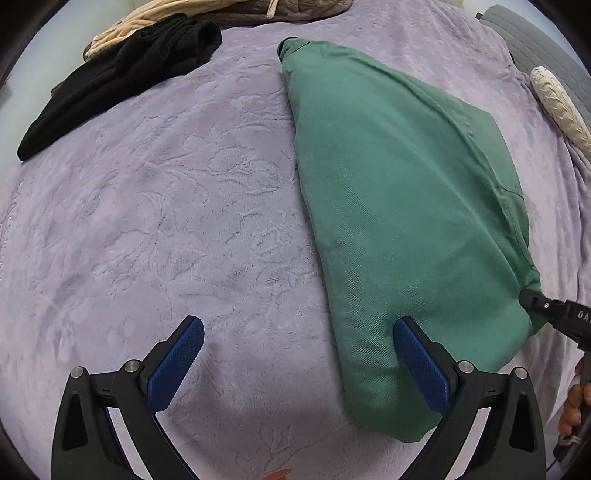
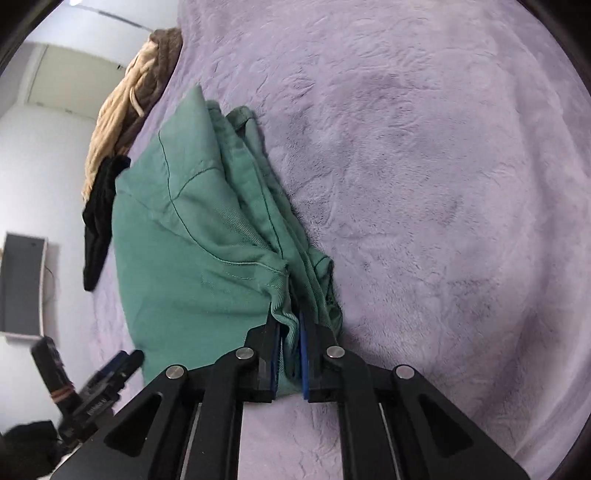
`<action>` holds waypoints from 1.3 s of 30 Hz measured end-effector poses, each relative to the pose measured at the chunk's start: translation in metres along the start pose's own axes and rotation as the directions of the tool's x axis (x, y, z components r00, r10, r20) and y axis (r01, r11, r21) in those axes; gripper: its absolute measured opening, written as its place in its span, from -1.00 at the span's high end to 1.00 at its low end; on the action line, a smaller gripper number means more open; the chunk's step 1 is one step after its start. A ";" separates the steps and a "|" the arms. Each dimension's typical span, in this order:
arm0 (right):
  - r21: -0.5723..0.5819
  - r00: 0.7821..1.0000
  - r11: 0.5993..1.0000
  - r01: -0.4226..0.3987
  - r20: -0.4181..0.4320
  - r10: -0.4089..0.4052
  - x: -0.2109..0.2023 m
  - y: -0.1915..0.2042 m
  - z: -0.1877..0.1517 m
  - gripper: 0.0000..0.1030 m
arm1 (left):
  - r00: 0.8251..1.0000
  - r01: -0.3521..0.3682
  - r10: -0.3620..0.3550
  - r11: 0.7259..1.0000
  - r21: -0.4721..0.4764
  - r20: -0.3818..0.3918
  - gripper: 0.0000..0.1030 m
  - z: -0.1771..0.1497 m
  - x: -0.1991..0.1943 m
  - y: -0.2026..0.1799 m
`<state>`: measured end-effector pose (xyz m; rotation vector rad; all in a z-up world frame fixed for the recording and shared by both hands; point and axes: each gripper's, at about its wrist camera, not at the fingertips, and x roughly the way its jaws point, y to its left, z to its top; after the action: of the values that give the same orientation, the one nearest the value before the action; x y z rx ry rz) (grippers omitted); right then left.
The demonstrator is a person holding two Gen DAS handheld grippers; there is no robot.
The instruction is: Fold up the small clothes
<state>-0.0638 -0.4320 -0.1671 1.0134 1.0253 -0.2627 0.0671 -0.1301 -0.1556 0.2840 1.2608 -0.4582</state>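
We take the green garment (image 1: pixel 399 206) as our landmark: it lies on the lilac blanket (image 1: pixel 166 221), already doubled over into a long wedge, narrow at its far end and broad at the end nearest us. At that near end the right gripper (image 2: pixel 290 354) pinches a bunched stack of hems and seams; in the right wrist view the blue pads are drawn in close with several green layers squeezed between them, so we read this as a firm grip on the cloth. The left gripper (image 1: pixel 295 362) hangs just off the garment's near edge with its jaws spread wide: one blue finger (image 1: pixel 421 365) sits over the green cloth, the other over bare blanket, and nothing is caught between them.

We judge the step in hand to be the next fold, with one corner secured and the other not yet taken. The next move, as we see it, calls for the left gripper to close on the garment's near edge so that both corners can be carried together toward the narrow end, keeping the layers aligned.

Beyond the garment's far end lie a black garment (image 1: pixel 118 81) and a heap of cream and brown clothes (image 1: pixel 207 11), well apart from it. To its other side rests a pale textured roll (image 1: pixel 557 107)
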 end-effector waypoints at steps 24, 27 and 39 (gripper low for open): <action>-0.193 0.988 0.970 0.148 -0.017 -0.154 0.066 0.053 0.087 0.56 | 1.000 -0.001 0.001 1.000 -0.008 0.000 -1.00 0.001 0.001 -0.003; -0.138 0.990 0.981 0.136 -0.016 -0.139 0.052 0.043 0.083 0.25 | 1.000 -0.019 0.019 1.000 -0.002 -0.002 -1.00 0.002 0.000 -0.004; -0.090 0.996 0.993 0.078 -0.045 -0.082 -0.002 0.017 0.041 -0.10 | 0.998 -0.045 0.045 0.999 0.005 -0.037 -1.00 0.012 0.004 -0.009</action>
<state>-0.0299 -0.4562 -0.1499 0.9036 1.1137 -0.2571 0.0736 -0.1439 -0.1559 0.3248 1.2869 -0.4183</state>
